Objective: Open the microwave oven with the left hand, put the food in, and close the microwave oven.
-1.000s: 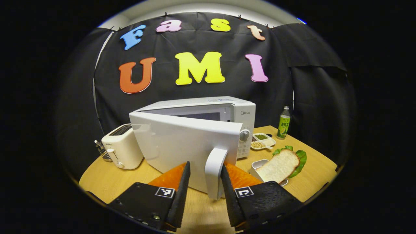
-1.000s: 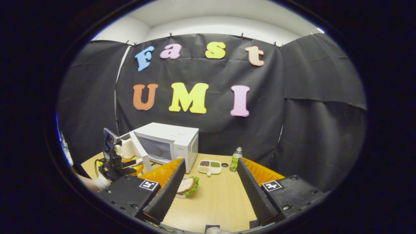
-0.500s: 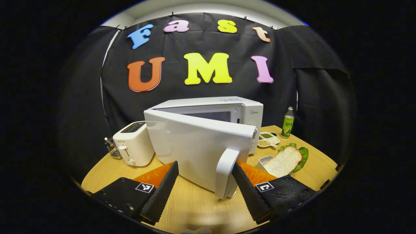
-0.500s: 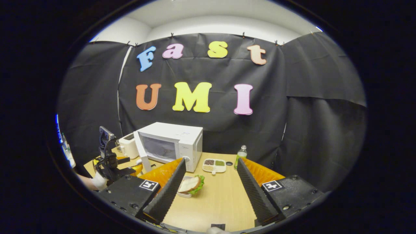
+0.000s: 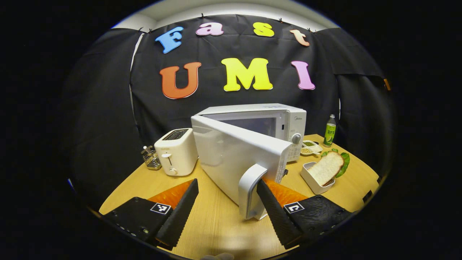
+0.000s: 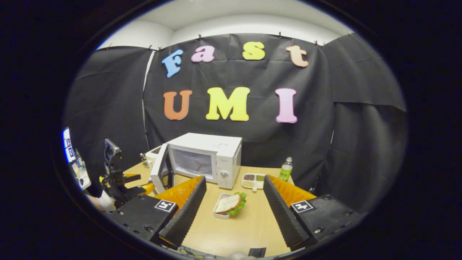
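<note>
A white microwave oven (image 5: pixel 274 122) stands toward the back edge of a wooden table (image 5: pixel 216 224), its door (image 5: pixel 234 155) swung roughly halfway open. The left gripper (image 5: pixel 227 187) has its fingers spread wide, the door's handle (image 5: pixel 251 191) standing between them; the right-hand finger (image 5: pixel 270 206) lies just beside the handle, though whether it touches cannot be made out. The food, a slice of bread on lettuce in a small white tray (image 6: pixel 226 206), sits out on the table in front of the oven, toward the right edge in the left gripper view. The right gripper (image 6: pixel 234 196) hangs above the table's front part, its fingers wide apart and empty, the tray framed between them farther off. A toaster (image 5: pixel 177 151) stands left of the oven; a divided dish of grains (image 6: pixel 253 180) and a green bottle (image 6: pixel 286 169) stand to its right near the back.
</note>
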`<state>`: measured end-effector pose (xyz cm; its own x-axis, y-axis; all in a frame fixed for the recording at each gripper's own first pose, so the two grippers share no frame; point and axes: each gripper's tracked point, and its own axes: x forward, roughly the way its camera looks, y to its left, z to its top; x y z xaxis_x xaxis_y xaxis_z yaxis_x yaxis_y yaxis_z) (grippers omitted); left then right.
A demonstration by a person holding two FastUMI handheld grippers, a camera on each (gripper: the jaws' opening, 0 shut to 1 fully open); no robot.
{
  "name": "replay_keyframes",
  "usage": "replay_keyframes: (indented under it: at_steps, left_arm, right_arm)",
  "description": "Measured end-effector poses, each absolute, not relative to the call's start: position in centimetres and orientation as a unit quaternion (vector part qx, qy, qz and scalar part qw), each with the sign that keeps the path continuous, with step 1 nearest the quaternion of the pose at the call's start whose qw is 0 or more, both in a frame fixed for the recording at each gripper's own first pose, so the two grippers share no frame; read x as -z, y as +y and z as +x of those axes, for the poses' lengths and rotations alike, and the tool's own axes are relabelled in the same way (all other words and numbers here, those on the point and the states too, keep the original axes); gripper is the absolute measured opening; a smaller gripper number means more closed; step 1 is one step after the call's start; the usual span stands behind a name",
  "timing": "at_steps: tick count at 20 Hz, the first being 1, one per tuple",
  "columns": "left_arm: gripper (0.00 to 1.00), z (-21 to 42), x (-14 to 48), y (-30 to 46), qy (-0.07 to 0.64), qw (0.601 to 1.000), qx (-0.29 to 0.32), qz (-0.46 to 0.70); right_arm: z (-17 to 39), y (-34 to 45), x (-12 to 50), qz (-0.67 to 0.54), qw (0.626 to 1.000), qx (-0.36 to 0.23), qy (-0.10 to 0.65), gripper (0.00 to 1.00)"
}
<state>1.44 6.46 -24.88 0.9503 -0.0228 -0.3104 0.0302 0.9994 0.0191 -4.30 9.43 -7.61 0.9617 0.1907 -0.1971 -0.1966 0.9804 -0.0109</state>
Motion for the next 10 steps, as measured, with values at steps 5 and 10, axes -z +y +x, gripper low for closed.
replay_keyframes:
  at_steps: [5,10]
  left_arm:
    - [0.97,-0.9,25.2,11.4,0.167,0.985,-0.026,0.027]
    - [0.97,-2.2,25.7,15.9,0.173,0.982,-0.059,0.042]
  right_arm:
    - [-4.2,11.4,8.5,-0.012,0.987,-0.121,0.107,0.96]
    - [-3.9,12.8,9.2,-0.01,0.984,-0.138,0.113,1.0]
